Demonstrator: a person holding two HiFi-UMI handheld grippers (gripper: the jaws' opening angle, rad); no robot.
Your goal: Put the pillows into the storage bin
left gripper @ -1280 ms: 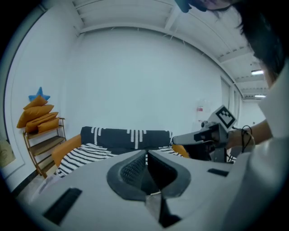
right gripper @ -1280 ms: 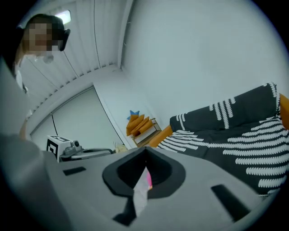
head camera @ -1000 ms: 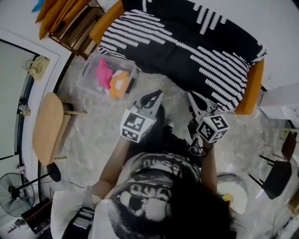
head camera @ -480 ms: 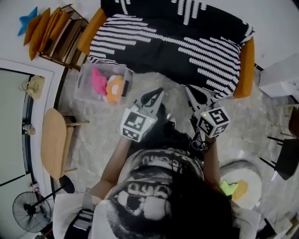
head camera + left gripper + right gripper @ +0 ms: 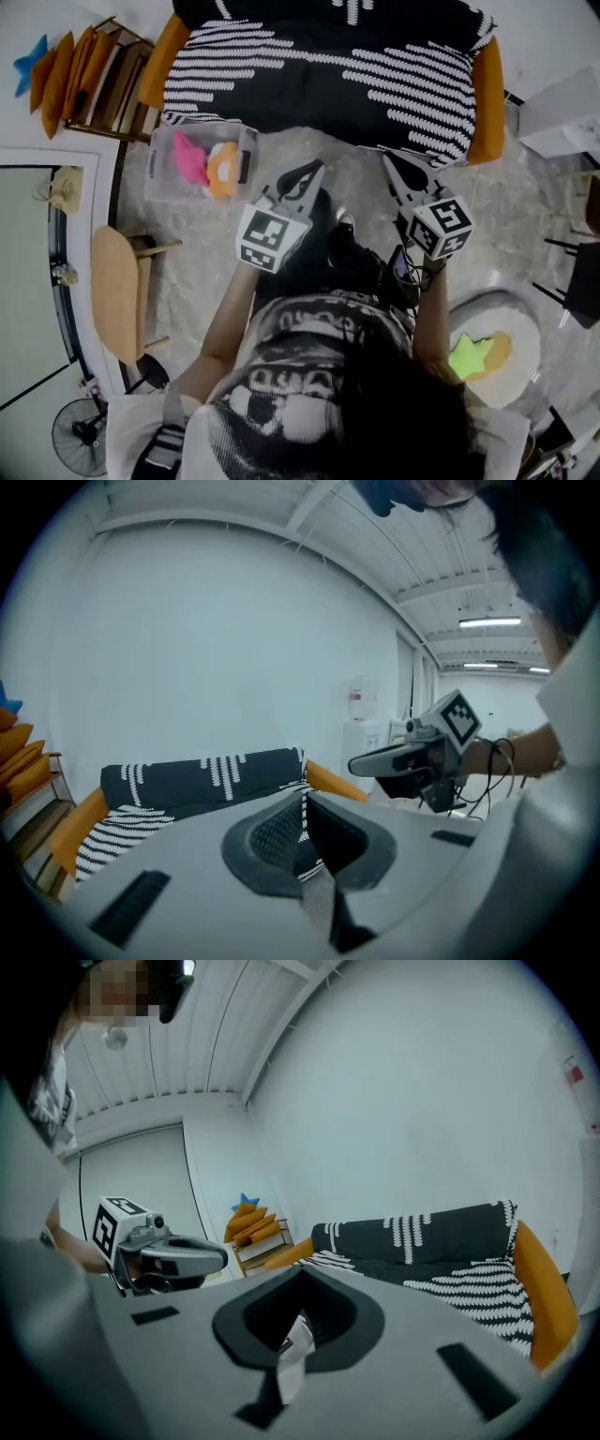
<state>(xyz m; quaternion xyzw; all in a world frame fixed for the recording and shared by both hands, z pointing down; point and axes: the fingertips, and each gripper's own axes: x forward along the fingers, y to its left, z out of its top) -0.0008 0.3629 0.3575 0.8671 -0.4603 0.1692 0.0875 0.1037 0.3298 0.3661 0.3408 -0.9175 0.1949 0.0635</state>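
Left hand-held gripper (image 5: 309,174) is pressed together with nothing between its pale grey, smooth plastic jaws; in its own view the ribbed black pads (image 5: 272,841) meet at a seam below a scooped hollow. The right hand-held gripper (image 5: 394,169) is likewise pressed together and holds nothing, its dark-lined hollow (image 5: 298,1327) narrowing to the same seam. Each carries a cube (image 5: 267,241) faced with black-and-white square markers, which are block patterns, not letters. Both point level and a little down toward the sofa (image 5: 319,84), well apart from each other.

The storage bin (image 5: 157,176) is a clear plastic box with rounded corners and a dark handle clip, standing on the floor (image 5: 525,216) just beside the sofa's left end. In it lie a soft pink pillow (image 5: 188,159) and an orange and white pillow (image 5: 223,170), touching. Two more are well apart from it at lower right: a lime-green star pillow (image 5: 466,355) and an orange pillow (image 5: 498,348), both on a round white pad (image 5: 487,394).

The sofa wears a black cover with rows of white dashes, and its arms are orange. The floor is pale with a marbled pattern. A wooden rack (image 5: 103,80) at upper left holds flat orange cushions (image 5: 58,67) and a blue star shape (image 5: 31,64). The person's shirt (image 5: 300,375) bears a black-and-white print too blurred to read.
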